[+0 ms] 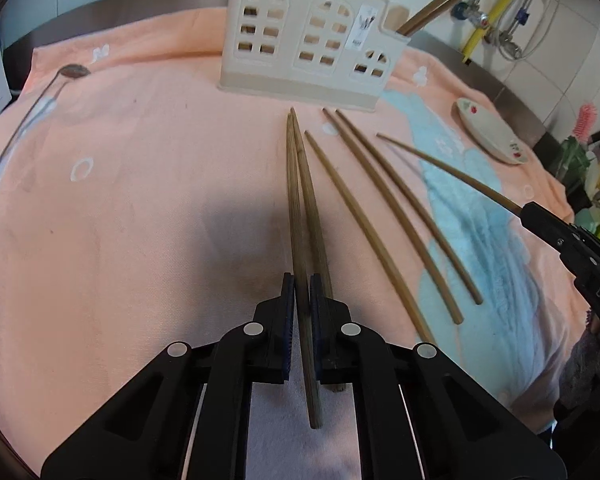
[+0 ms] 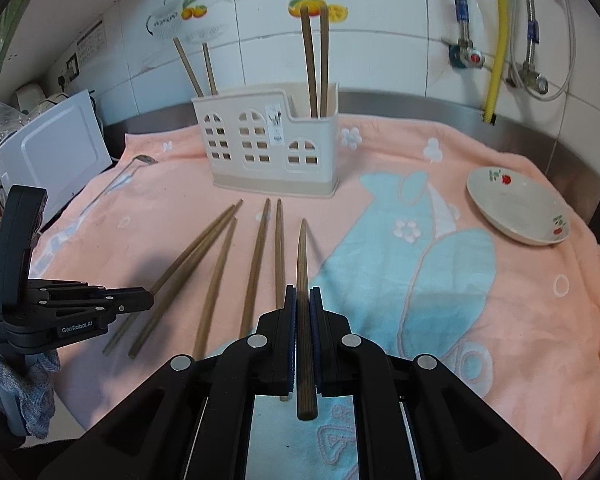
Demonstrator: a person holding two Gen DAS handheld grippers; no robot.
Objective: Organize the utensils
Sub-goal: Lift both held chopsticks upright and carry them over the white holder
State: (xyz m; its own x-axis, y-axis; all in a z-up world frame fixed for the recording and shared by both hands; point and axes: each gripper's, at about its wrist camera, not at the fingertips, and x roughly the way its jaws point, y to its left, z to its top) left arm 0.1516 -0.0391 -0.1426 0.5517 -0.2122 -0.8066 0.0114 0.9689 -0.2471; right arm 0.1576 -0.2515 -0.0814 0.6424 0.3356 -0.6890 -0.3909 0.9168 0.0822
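Note:
A cream utensil holder (image 1: 312, 36) (image 2: 272, 148) with window cut-outs stands at the back of the pink towel, with chopsticks upright in it (image 2: 316, 60). My left gripper (image 1: 303, 292) (image 2: 140, 298) is shut on one brown chopstick (image 1: 296, 216), with a second chopstick (image 1: 314, 208) lying right beside it. Three more chopsticks (image 1: 384, 224) (image 2: 256, 268) lie loose on the towel. My right gripper (image 2: 303, 300) (image 1: 540, 216) is shut on another chopstick (image 2: 302, 264) (image 1: 448, 170), held above the towel.
A metal spoon (image 1: 32, 108) (image 2: 116, 180) lies at the towel's left. A white floral dish (image 1: 492, 132) (image 2: 520, 206) sits at the right. A steel counter edge, tiled wall and pipes stand behind; a white appliance (image 2: 56, 148) is at far left.

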